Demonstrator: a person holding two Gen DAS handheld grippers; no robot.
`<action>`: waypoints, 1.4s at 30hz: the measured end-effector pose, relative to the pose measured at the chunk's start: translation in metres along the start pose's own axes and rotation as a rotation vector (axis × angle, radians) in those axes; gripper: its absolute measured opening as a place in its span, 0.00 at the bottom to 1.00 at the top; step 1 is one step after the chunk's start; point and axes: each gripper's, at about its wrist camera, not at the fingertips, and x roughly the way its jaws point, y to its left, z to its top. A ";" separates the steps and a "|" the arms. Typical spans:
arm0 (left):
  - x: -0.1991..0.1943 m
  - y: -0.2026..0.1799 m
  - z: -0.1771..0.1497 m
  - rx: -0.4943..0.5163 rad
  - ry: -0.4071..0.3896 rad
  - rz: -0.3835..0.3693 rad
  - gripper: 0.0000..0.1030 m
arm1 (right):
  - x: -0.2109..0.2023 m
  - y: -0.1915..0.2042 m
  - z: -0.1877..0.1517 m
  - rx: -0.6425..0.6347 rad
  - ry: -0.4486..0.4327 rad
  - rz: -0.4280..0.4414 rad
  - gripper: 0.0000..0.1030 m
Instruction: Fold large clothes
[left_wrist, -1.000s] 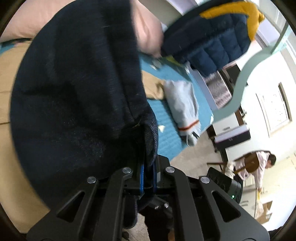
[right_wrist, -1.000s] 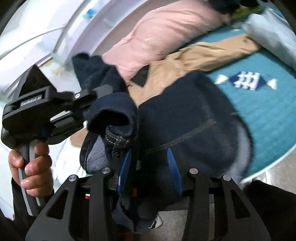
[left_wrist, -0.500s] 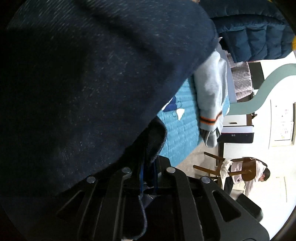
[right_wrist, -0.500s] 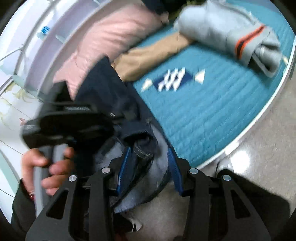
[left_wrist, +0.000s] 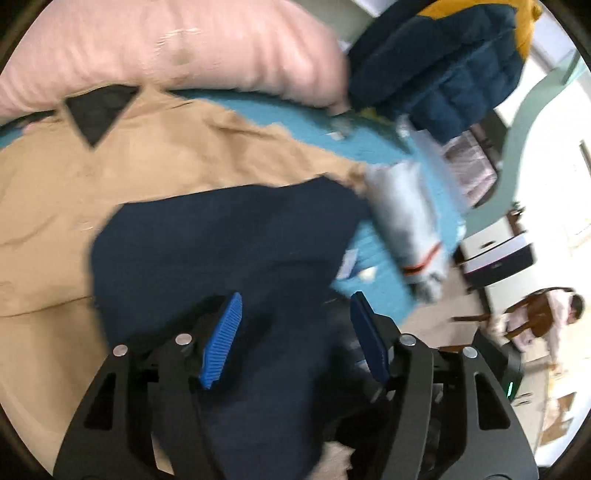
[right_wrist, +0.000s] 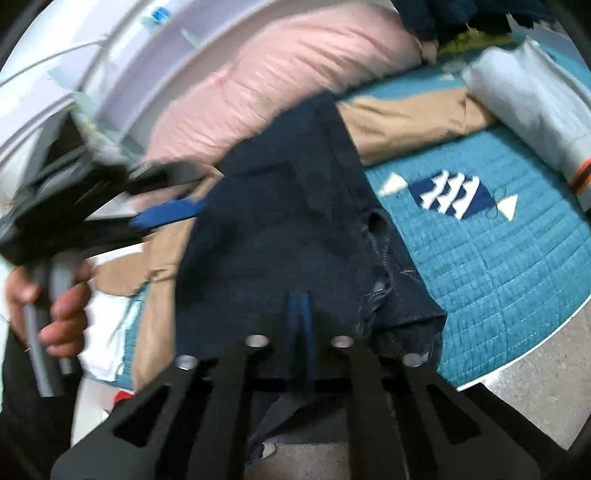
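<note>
Dark navy jeans (left_wrist: 229, 243) lie spread over a tan garment (left_wrist: 147, 158) on the teal quilt; they also show in the right wrist view (right_wrist: 288, 221). My left gripper (left_wrist: 293, 334) is open just above the jeans, its blue pads (left_wrist: 221, 338) apart and holding nothing. My right gripper (right_wrist: 300, 314) is shut on the jeans' near edge, close to the bed's front rim. The left gripper also shows, blurred, at the left of the right wrist view (right_wrist: 166, 214), with the hand holding it.
A pink pillow (left_wrist: 177, 55) lies at the back. A rolled grey garment (left_wrist: 410, 225) with an orange stripe lies on the right of the teal quilt (right_wrist: 498, 258). A navy and yellow puffer jacket (left_wrist: 443, 66) sits far right. A person sits in the room beyond.
My left gripper has opened and let go of the jeans, which dropped flat onto the bed. My right gripper has closed onto the jeans' edge.
</note>
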 end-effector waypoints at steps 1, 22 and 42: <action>-0.002 0.014 -0.002 -0.018 0.001 0.040 0.60 | 0.007 -0.005 0.000 -0.002 0.021 -0.051 0.01; 0.042 0.051 0.006 -0.060 0.004 0.177 0.60 | 0.056 -0.025 0.104 0.119 0.044 0.113 0.00; -0.003 0.048 -0.154 -0.329 -0.001 0.071 0.58 | -0.023 -0.070 -0.007 0.313 0.073 -0.089 0.47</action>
